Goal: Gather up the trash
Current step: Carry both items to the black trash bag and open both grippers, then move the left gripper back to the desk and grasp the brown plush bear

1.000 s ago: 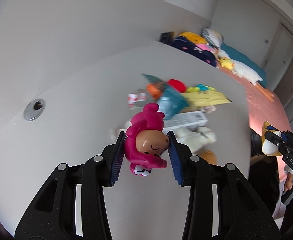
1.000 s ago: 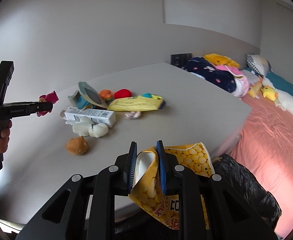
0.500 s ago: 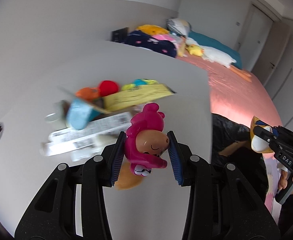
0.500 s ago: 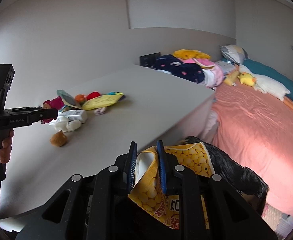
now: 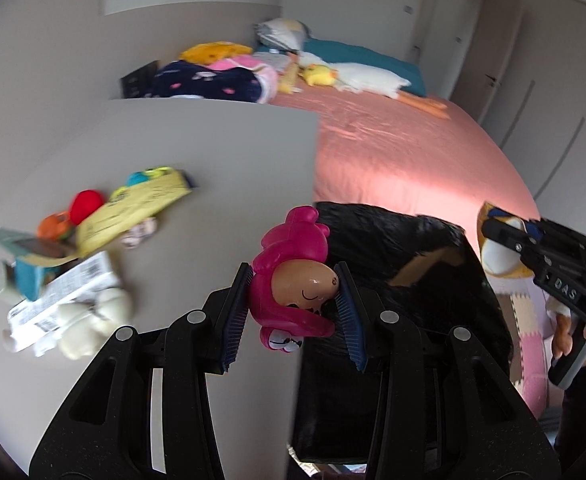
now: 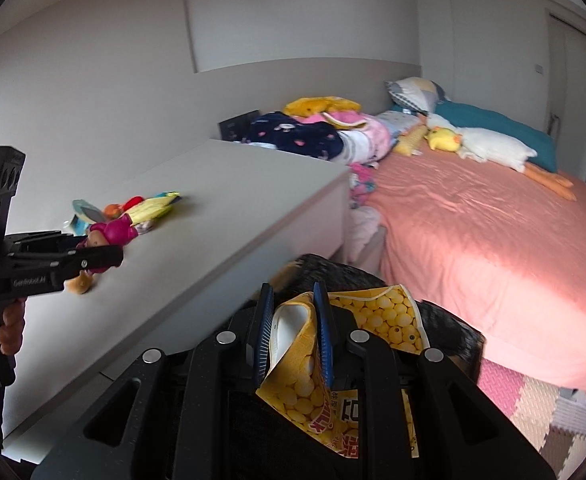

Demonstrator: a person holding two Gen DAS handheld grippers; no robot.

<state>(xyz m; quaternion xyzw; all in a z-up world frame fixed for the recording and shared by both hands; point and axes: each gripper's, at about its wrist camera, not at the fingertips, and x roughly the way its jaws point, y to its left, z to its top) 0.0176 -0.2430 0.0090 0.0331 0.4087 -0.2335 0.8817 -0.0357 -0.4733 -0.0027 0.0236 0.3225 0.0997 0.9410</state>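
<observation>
Soft daylight, bright glow on pink bedspread (image 6: 473,232); table clutter motion-blurred; fisheye bends edges, dark corners.

Pink doll (image 5: 293,280) in left claw (image 5: 293,308), above black bag (image 5: 405,280)

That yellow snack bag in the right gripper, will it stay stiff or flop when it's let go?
The yellow snack bag probably flops: it folds between the right gripper's jaws and hangs limp below them. It looks empty, so likely light and may drift rather than drop straight.
</observation>
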